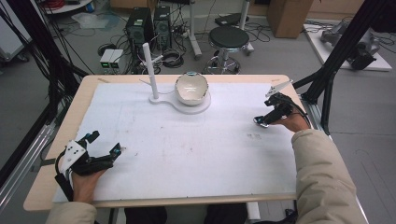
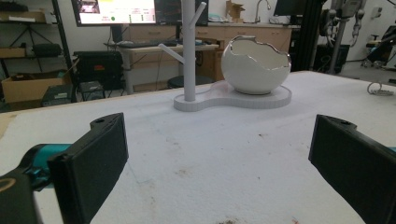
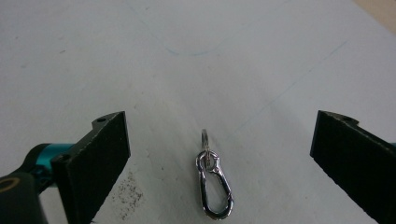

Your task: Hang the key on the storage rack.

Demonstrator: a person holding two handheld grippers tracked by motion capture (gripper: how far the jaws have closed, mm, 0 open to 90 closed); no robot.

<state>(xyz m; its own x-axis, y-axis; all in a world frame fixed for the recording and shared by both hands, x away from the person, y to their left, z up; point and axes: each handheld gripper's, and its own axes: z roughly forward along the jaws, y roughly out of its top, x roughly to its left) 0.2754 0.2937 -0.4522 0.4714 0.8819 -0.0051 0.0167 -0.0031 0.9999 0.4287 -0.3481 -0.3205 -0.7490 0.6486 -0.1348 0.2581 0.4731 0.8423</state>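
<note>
A person sits at a desk (image 1: 56,186) covered by a white sheet, holding a pair of tongs in each hand. The work appears to be at its start: nothing is gripped yet. The right tongs (image 1: 261,120) hover near the desk's right edge, tilted down, with jaws spread wide. In the right gripper view, a small silver clasp (image 3: 214,186) with a tiny ring (image 3: 204,138) at its top lies flat on the sheet between those spread jaws, untouched, so picking it up is yet to be done. The left tongs (image 1: 105,142) rest at the near left corner, also released and holding nothing, pointing toward the far side. There stands a white stand (image 1: 154,88), an upright post with short pegs rising from a flat base, and on that same base sits a white egg-shaped bowl (image 1: 191,87) with a jagged rim. The clasp probably belongs on a peg or in the bowl. The sheet between clasp and stand is bare apart from faint stains, so nothing blocks the way.
</note>
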